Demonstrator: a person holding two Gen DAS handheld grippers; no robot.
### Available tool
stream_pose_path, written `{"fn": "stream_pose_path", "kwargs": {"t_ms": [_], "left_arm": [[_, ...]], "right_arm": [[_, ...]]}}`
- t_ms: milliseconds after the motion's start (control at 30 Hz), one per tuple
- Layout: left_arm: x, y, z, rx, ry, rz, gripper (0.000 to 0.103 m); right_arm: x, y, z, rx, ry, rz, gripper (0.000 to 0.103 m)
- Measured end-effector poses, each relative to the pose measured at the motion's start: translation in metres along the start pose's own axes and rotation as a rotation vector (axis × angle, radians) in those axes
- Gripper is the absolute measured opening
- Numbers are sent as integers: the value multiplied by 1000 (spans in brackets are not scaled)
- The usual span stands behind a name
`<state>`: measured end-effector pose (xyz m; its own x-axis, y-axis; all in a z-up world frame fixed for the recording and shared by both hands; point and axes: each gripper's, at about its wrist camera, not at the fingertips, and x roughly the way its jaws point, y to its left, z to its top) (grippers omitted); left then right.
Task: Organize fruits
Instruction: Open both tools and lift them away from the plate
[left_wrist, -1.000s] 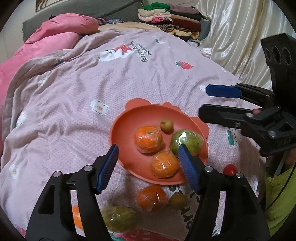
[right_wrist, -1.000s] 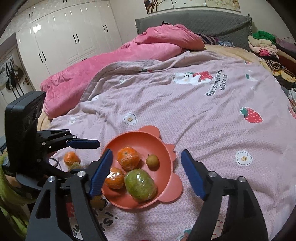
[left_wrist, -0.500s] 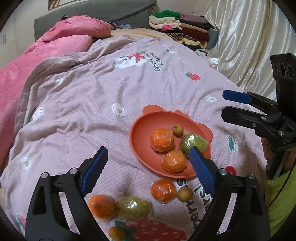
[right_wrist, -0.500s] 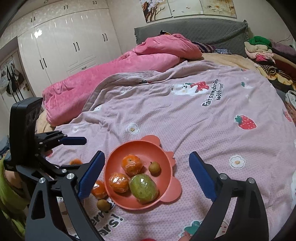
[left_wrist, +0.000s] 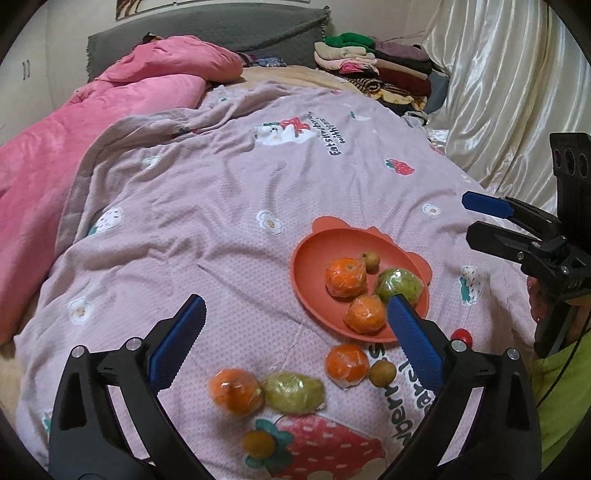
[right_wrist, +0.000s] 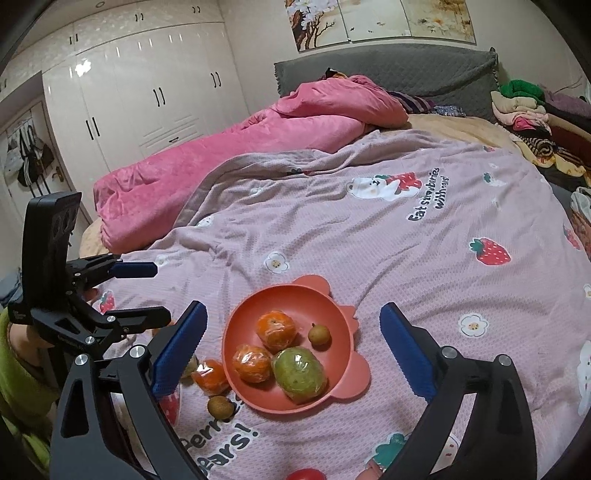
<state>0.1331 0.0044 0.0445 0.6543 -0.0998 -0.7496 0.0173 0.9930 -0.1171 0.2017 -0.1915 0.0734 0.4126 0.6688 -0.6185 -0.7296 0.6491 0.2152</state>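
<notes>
Two handheld grippers hang above a mauve bedspread printed with flowers and strawberries. Left gripper: jaws spread wide and opening at this moment, with nothing between the blue pads; only bedspread and fruit lie below them. Right gripper: jaws likewise spread wide, nothing clamped; in its own view the plate lies below the gap between the fingers.

An orange plate with small ear-shaped tabs rests on the bedspread. On it lie two wrapped oranges, one farther and one nearer the left camera, a wrapped green fruit touching both, and a small brown fruit near the far rim.

Loose fruit lies on the bedspread just outside the plate's near edge: a wrapped orange with a small brown fruit touching it, then farther left a second wrapped orange pressed against a wrapped green fruit. Another small brown fruit lies on a printed strawberry, nearest the left camera. A small red fruit lies beside the plate, toward the right gripper.

Background: a pink quilt bunched along one side of the bed, a grey headboard, folded clothes stacked near it, and white wardrobes. A green sleeve shows under the right gripper.
</notes>
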Motion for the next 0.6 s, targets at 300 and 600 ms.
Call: {"fn": "stream_pose_path", "kwargs": {"t_ms": [300,600], "left_arm": [[-13,4,-12,-6,2,-7,93],[-25,4,-21,-6,0,-10,93]], "right_arm": [[-3,10,-2,-14,3,1,95],[-8,25,-2,-40,-8,-17,95]]}}
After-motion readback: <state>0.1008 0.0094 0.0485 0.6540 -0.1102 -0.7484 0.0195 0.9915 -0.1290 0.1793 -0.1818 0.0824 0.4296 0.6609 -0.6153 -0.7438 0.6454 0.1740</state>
